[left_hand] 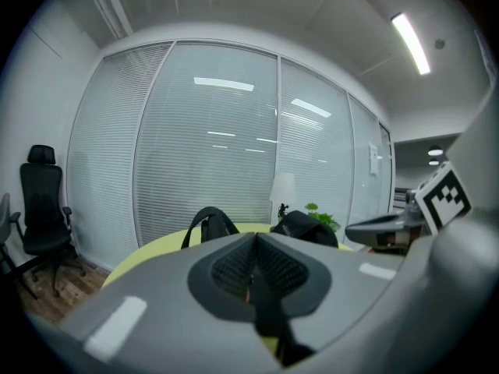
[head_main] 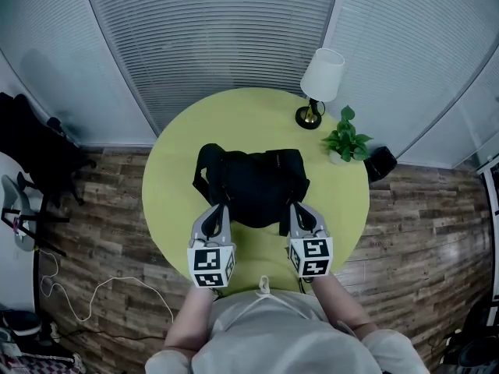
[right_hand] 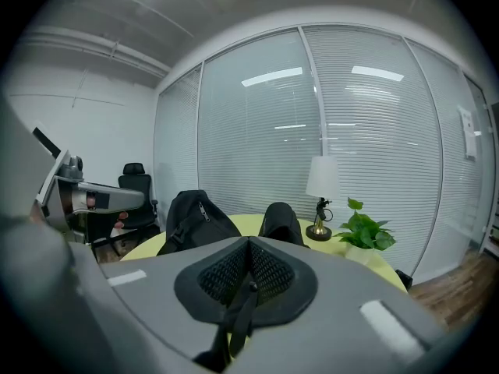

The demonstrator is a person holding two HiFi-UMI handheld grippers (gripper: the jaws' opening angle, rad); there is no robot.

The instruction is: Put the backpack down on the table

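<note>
Holding both claws fully closed. I am seeing the left claw (head_main: 216,209) pinching a black strap (left_hand: 267,314) of the backpack (head_main: 253,181), and the right claw (head_main: 301,209) pinching a second strap (right_hand: 238,318). Backpack is lying mid-frame on the round yellow-green tabletop (head_main: 178,174); lamp (head_main: 322,76) and potted plant (head_main: 347,140) are standing upper right.

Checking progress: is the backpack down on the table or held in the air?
Down: the backpack lies on the round table, while left tongs and right tongs pinch its straps.
</note>
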